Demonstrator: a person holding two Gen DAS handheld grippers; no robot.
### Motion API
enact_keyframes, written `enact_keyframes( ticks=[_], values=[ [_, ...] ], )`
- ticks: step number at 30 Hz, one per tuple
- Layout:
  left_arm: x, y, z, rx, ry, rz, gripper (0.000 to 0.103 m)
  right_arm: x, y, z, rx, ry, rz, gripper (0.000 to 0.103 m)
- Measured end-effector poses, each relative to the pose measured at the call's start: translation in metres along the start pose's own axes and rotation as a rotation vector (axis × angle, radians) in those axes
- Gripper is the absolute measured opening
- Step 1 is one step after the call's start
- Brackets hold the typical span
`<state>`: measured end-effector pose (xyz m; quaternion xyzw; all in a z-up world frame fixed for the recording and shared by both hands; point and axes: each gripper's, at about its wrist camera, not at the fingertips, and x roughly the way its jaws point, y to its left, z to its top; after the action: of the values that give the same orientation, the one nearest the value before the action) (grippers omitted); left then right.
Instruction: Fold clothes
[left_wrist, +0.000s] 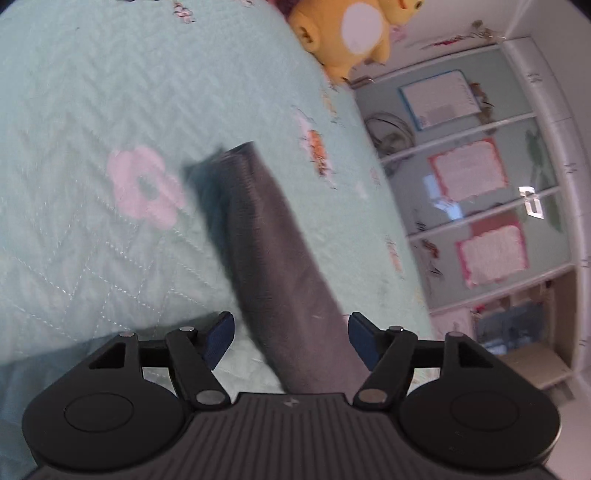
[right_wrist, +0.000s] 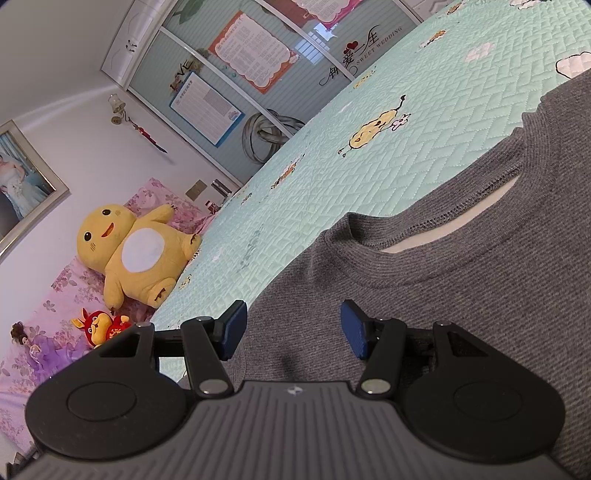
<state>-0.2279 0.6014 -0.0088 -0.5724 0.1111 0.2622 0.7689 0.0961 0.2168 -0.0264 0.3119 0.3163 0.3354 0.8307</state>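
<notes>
Lying on the mint quilted bedspread (right_wrist: 303, 206), the grey sweater (right_wrist: 424, 295) is spread flat with its neckline (right_wrist: 436, 236) ahead of the right gripper (right_wrist: 291, 328), whose 2 fingers stand spread over the knit, pinching nothing. In the left view a sleeve (left_wrist: 273, 251) runs between the spread fingers of the left gripper (left_wrist: 291, 339), untouched by either pad. A yellow plush toy (right_wrist: 129, 251), small red toy (right_wrist: 99, 325) and doll (right_wrist: 29, 347) sit by the pink sheet (right_wrist: 55, 291); a mirrored wardrobe (right_wrist: 236, 66) stands behind.
</notes>
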Motion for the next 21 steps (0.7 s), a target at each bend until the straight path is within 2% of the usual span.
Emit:
enact_keyframes(
  ticks=[4,6,7,8,9,10,13,14,16,19,21],
  values=[
    [0.028,-0.012,0.006,0.025,-0.097,0.017,0.072,0.000,0.000,0.000,-0.001,0.001,0.000,0.057],
    [0.044,-0.024,0.009,0.059,-0.110,0.024,0.069,0.000,0.000,0.000,-0.003,0.001,0.000,0.057],
    [0.052,-0.031,0.012,0.089,-0.091,0.015,0.064,0.000,0.000,0.000,-0.003,0.001,0.000,0.057],
    [0.059,-0.040,0.017,0.122,-0.064,-0.001,0.035,0.001,0.000,0.000,-0.005,0.001,-0.001,0.057],
    [0.065,-0.049,0.023,0.149,-0.050,-0.023,0.011,0.001,0.001,0.000,-0.008,0.002,-0.002,0.057],
    [0.065,-0.060,0.031,0.178,-0.064,-0.048,0.005,0.001,0.002,0.000,-0.013,0.002,-0.005,0.058],
    [0.053,-0.090,0.056,0.302,-0.179,-0.133,0.004,0.002,0.008,-0.002,-0.057,0.012,-0.031,0.058],
    [0.055,-0.094,0.062,0.336,-0.193,-0.124,0.004,0.003,0.011,-0.003,-0.077,0.017,-0.043,0.058],
    [0.068,-0.090,0.072,0.363,-0.173,-0.057,0.004,0.005,0.018,-0.005,-0.123,0.027,-0.071,0.058],
    [0.091,-0.055,0.076,0.323,-0.089,0.088,0.004,0.007,0.022,-0.006,-0.152,0.033,-0.088,0.058],
    [0.086,-0.030,0.069,0.262,-0.083,0.098,0.004,0.007,0.021,-0.006,-0.150,0.033,-0.087,0.058]
  ],
)
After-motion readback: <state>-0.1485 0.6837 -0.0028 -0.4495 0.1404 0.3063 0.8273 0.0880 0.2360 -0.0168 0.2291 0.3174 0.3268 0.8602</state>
